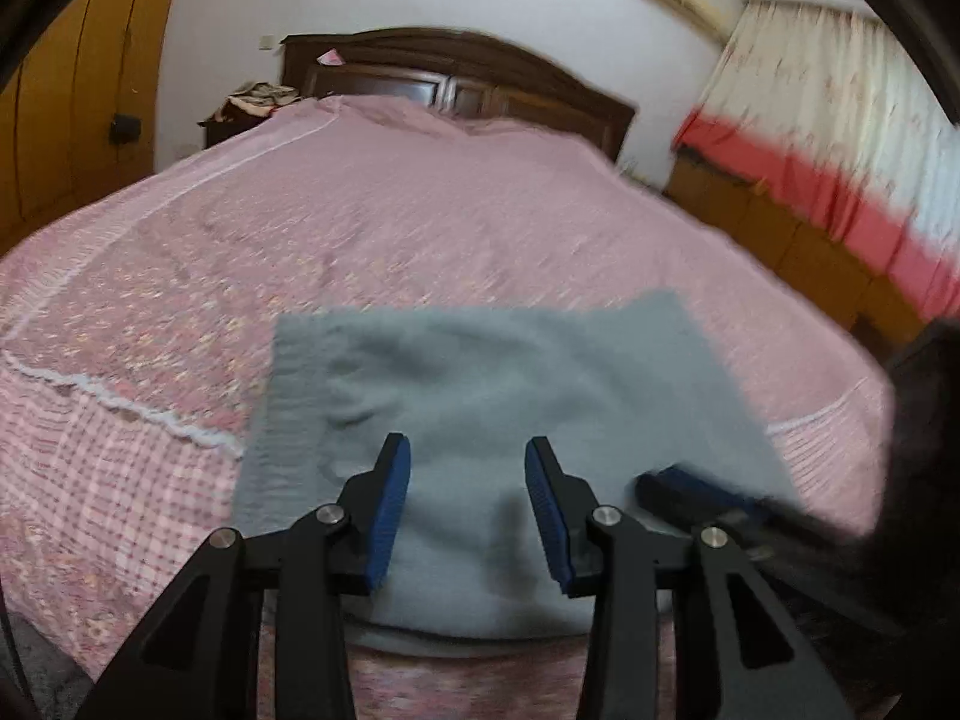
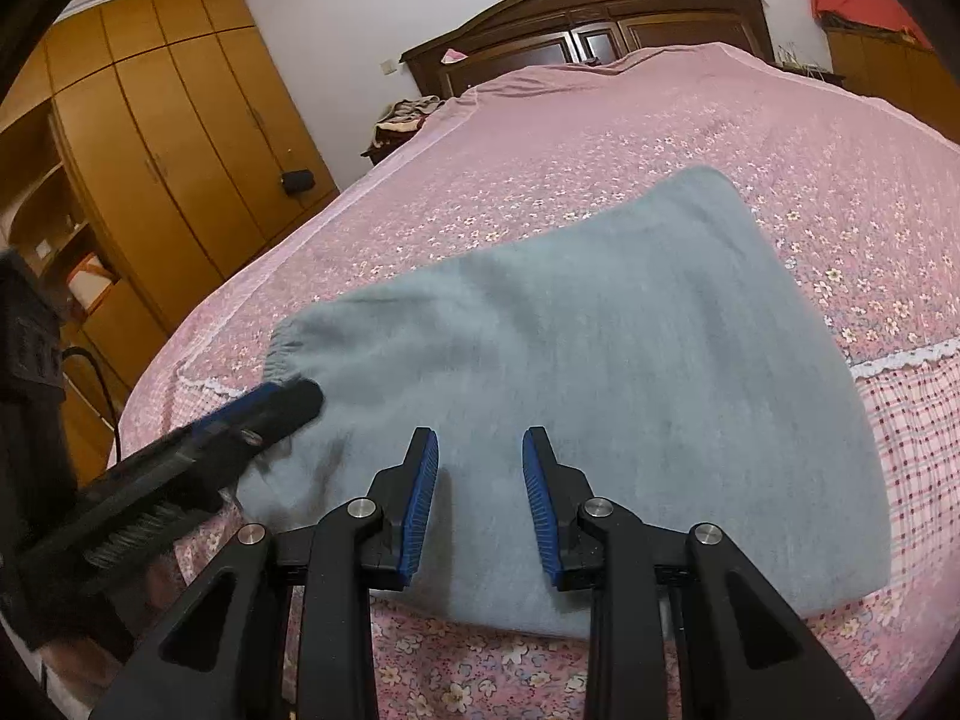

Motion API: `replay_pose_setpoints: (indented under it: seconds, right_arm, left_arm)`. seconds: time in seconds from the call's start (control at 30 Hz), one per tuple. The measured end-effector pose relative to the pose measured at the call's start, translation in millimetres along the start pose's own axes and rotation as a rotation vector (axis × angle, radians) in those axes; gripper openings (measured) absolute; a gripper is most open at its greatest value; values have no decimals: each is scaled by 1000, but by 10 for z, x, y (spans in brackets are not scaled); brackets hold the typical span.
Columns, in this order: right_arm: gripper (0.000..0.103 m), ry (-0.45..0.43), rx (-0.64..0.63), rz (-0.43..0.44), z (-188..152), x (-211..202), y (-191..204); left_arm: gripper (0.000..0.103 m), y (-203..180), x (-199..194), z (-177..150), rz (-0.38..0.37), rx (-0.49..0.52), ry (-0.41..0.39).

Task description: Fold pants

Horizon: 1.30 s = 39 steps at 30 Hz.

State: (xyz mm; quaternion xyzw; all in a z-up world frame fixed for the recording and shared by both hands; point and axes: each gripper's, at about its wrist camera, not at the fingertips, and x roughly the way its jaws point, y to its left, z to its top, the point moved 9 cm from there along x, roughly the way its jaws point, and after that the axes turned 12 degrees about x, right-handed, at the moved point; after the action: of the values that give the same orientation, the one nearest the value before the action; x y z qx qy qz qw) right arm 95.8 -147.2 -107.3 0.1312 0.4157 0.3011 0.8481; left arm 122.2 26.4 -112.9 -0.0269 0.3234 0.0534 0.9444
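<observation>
Grey-blue pants (image 1: 510, 372) (image 2: 600, 312) lie folded into a flat, roughly square bundle on the pink floral bedspread (image 1: 360, 228) (image 2: 690, 132), near the bed's front edge. Their ribbed waistband (image 1: 288, 396) runs along the bundle's left side. My left gripper (image 1: 468, 444) hovers over the near part of the bundle, jaws apart with nothing between the blue pads. My right gripper (image 2: 480, 438) hovers just to its right, also apart and empty. Each shows in the other's view: the right gripper (image 1: 690, 492) low over the cloth's right edge, the left gripper (image 2: 282, 402) blurred over the waistband corner.
A dark wooden headboard (image 1: 468, 66) (image 2: 600, 18) closes the bed's far end. An orange-brown wardrobe (image 2: 168, 138) stands to the left, with a nightstand holding cloth (image 1: 258, 99) beside the headboard. A low cabinet under red-and-cream curtains (image 1: 810, 168) lines the right.
</observation>
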Motion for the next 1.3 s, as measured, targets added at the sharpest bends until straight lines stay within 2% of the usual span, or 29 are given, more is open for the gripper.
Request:
replay_pose_setpoints:
  seconds: [0.03, 0.1, 0.2, 0.27, 0.37, 0.43, 0.5, 0.57, 0.63, 0.7, 0.73, 0.8, 0.83, 0.9, 0.93, 1.0, 1.17, 1.23, 1.3]
  right_arm:
    - [32, 2, 0, 1, 9, 2, 7]
    - [32, -7, -4, 5, 40, -18, 27]
    - [32, -19, 18, 23, 86, -60, 7]
    - [32, -24, 49, 49, 121, -88, -3]
    - [32, -52, 1, 15, 142, -126, -20]
    - [32, -36, -14, 6, 101, -59, -47]
    - [31, 0, 8, -3, 34, 32, -127]
    - [31, -3, 16, 12, 41, 10, -145]
    - [31, -61, -6, -1, 138, -110, -143]
    - [31, -120, -37, -7, 225, -198, -152]
    - [31, -121, -39, -36, 237, -179, -206]
    - [31, -69, 10, -70, 173, -46, -390]
    - [31, -58, 35, -54, 136, -1, -449]
    - [29, -91, 34, -28, 106, -15, -496]
    - [29, -97, 9, -31, 95, -43, -481]
    - [29, -100, -16, -30, 141, -99, -432]
    - [30, -149, 41, 2, 294, -172, -444]
    - [30, -162, 59, -12, 255, -152, -517]
    - [30, -128, 62, -25, 188, -37, -563]
  left_arm:
    - [41, 42, 41, -61, 20, -6, 20]
    - [35, 114, 86, -147, 2, -37, 32]
    - [28, 157, 86, -153, 37, 8, 41]
    - [25, 208, 91, -178, 74, 32, 49]
    - [24, 241, 124, -191, 76, 2, 46]
    - [24, 236, 107, -193, 87, 0, 44]
    - [30, 192, -2, -203, 77, -12, 36]
    - [34, 76, -149, -142, 29, -21, -1]
    - [40, -37, -261, 4, 6, -12, -40]
    - [52, -124, -314, 156, -16, 1, -72]
    - [54, -158, -300, 219, -29, 11, -79]
    - [55, -209, -142, 269, -13, 47, -54]
    - [55, -212, -22, 255, 3, 60, -20]
    - [54, -159, 241, 46, 20, 24, 102]
    - [54, -155, 273, -2, 10, 4, 112]
    - [53, -178, 197, 42, 13, 4, 82]
    - [55, -369, 62, 363, 5, 89, -8]
    - [55, -404, 133, 383, 12, 86, 13]
    - [55, -419, 236, 304, -13, 56, 40]
